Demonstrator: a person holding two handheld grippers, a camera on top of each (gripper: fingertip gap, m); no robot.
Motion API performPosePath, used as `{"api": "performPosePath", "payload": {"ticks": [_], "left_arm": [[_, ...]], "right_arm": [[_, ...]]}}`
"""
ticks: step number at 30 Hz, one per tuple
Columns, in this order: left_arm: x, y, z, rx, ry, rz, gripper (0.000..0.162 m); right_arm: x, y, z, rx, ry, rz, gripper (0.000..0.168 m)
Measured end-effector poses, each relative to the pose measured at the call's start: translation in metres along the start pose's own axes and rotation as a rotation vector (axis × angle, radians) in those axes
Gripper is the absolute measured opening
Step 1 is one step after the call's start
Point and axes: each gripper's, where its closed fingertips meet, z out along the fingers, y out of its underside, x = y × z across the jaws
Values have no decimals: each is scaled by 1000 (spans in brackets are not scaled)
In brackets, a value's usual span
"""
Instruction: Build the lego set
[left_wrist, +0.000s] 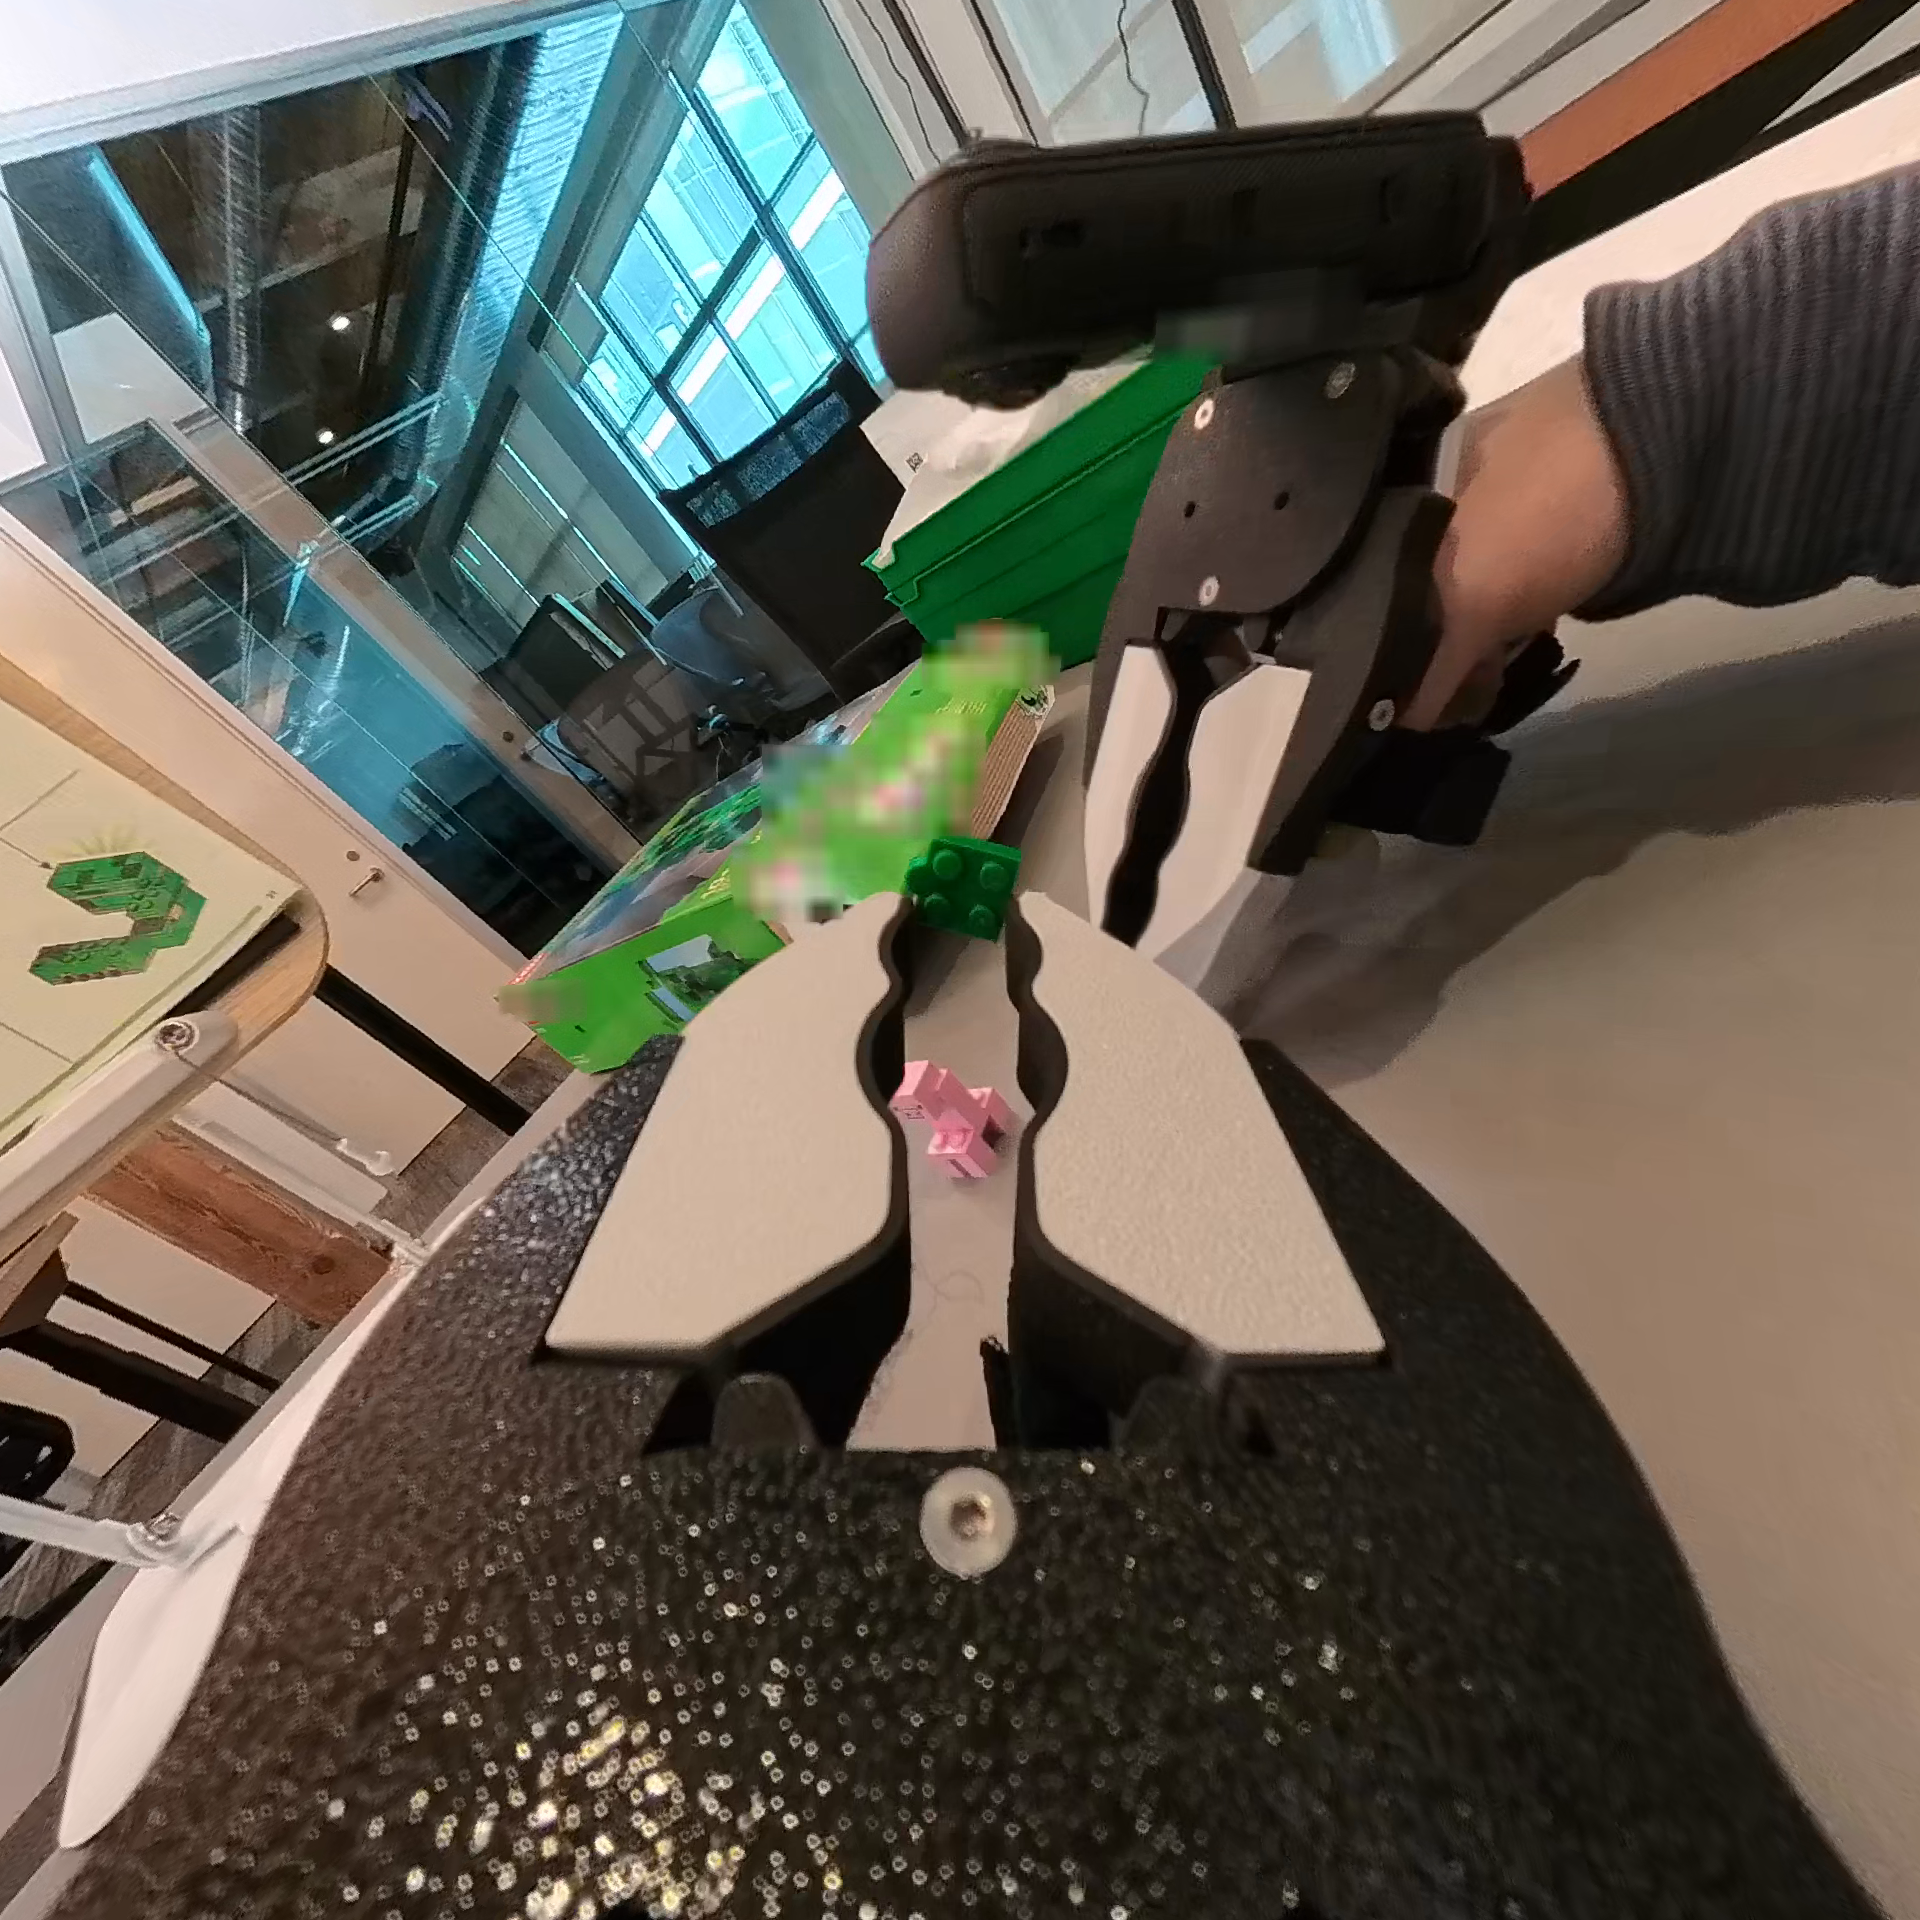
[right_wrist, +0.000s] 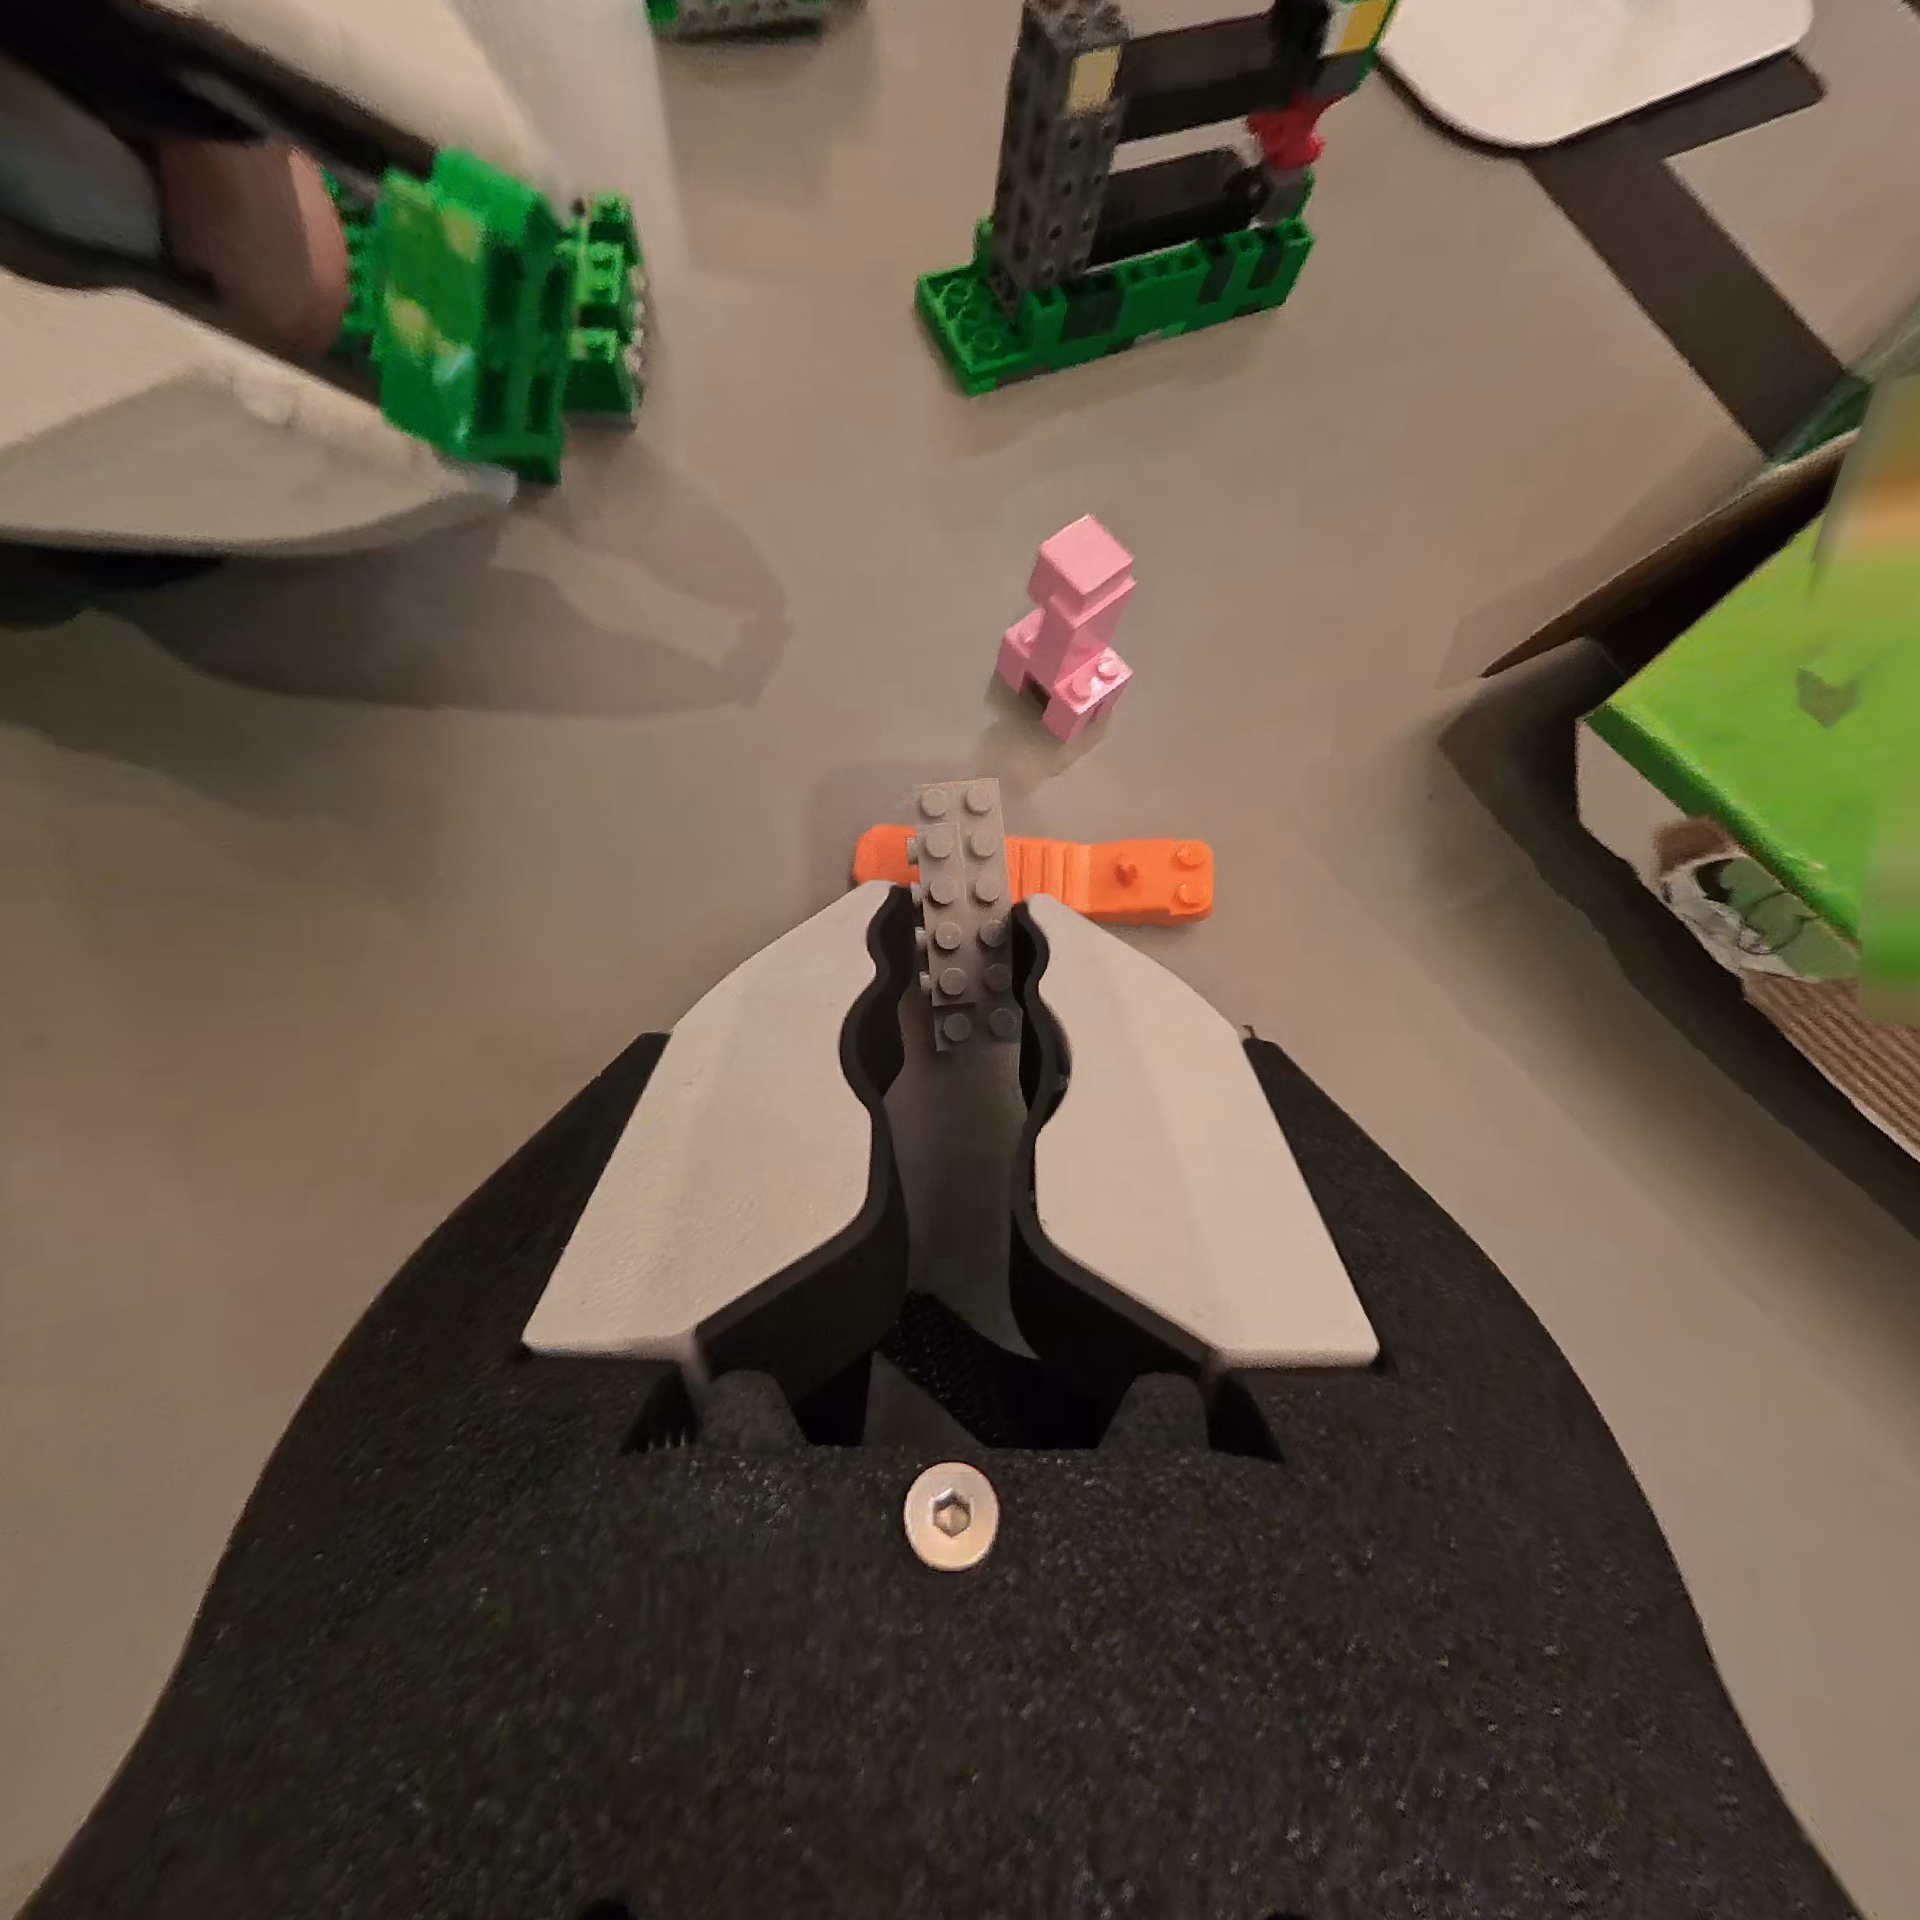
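My left gripper (left_wrist: 963, 920) is shut on a green brick assembly (left_wrist: 961, 883) held above the table. From the right wrist view this gripper (right_wrist: 457, 312) is at the upper left with the green assembly (right_wrist: 488, 322) between its fingers. My right gripper (right_wrist: 961, 904) is shut on a narrow stack of grey studded plates (right_wrist: 961, 914), just above an orange brick separator (right_wrist: 1101, 878). A pink pig figure (right_wrist: 1070, 634) stands beyond it and also shows in the left wrist view (left_wrist: 951, 1127). A partly built green, black and grey structure (right_wrist: 1122, 270) stands farther back.
The green set box (right_wrist: 1766, 748) lies at the right edge and shows in the left wrist view (left_wrist: 675, 966). Green bins (left_wrist: 1039, 520) stand behind. An open instruction booklet (left_wrist: 104, 914) sits on a stand at the left. A person's hand (left_wrist: 1507, 540) holds my right gripper (left_wrist: 1143, 914).
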Motion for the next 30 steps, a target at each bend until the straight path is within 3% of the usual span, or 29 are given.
{"api": "performPosePath", "payload": {"ticks": [1, 8, 17, 25, 30], "left_arm": [[-1, -2, -1, 10, -9, -1, 16], [-27, -24, -15, 98, -129, 71, 16], [-58, -18, -26, 93, -204, 49, 16], [-52, -15, -24, 80, -172, 52, 16], [-29, -16, -18, 45, -57, 48, 16]], "right_arm": [[1, -2, -1, 5, 5, 16, 17], [-6, -19, 13, -41, -7, 14, 17], [-8, -10, 32, -99, -40, 13, 17], [-19, -3, 13, -41, -108, 80, 17], [-11, -44, -24, 163, 98, -58, 17]]}}
